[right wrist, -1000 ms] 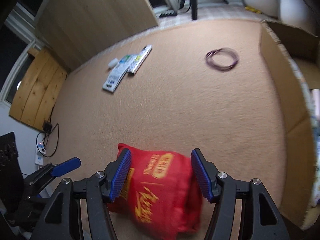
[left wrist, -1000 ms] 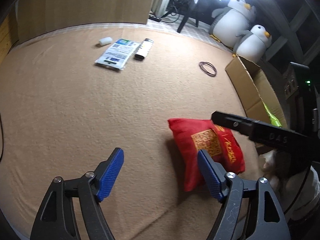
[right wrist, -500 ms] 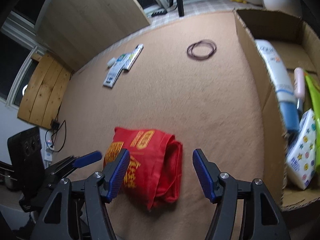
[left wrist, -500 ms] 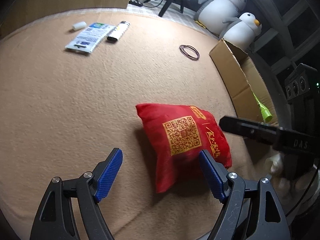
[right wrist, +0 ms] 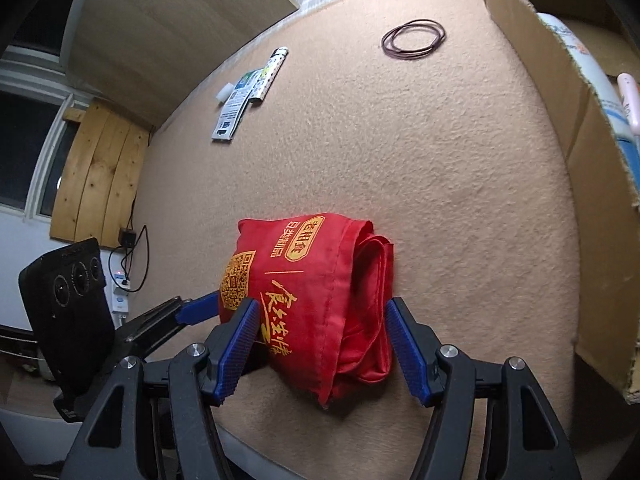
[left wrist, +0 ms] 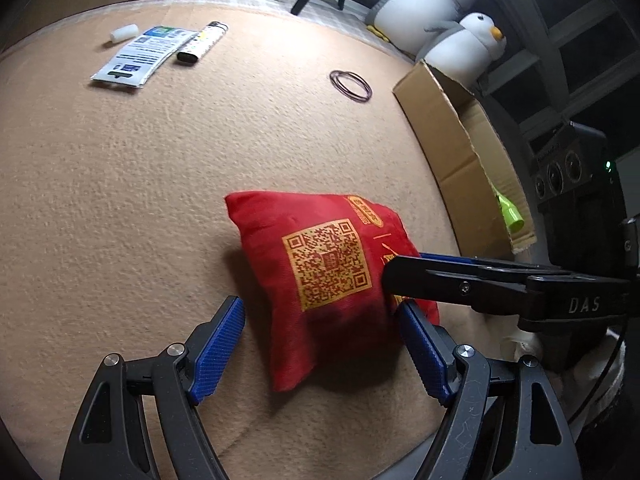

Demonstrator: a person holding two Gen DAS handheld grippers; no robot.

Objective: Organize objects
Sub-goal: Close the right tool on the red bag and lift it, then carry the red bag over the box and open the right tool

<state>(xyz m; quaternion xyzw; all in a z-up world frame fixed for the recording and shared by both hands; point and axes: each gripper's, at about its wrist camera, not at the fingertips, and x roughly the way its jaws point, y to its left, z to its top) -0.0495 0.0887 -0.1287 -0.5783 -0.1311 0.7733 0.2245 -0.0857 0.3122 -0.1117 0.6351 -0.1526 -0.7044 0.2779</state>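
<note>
My 2 grippers' fingers point(right wrist: 240, 344) straddle the folded red bag point(right wrist: 312, 300), open, gripping nothing; I should close squarely on its thick folds.

Both grippers: left gripper point(left wrist: 320, 344) & right gripper point(right wrist: 318, 344) w/ black plastic arms, silver screws, blue ribbed pads point(left wrist: 218, 354); "DAS" stamped on right's finger.

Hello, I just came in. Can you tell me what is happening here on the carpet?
A person holds two claws and both are at a folded red bag lying on the beige carpet. The left claw and the right claw each straddle it, open, not pressing. A cardboard box stands beside, already holding items.
</note>
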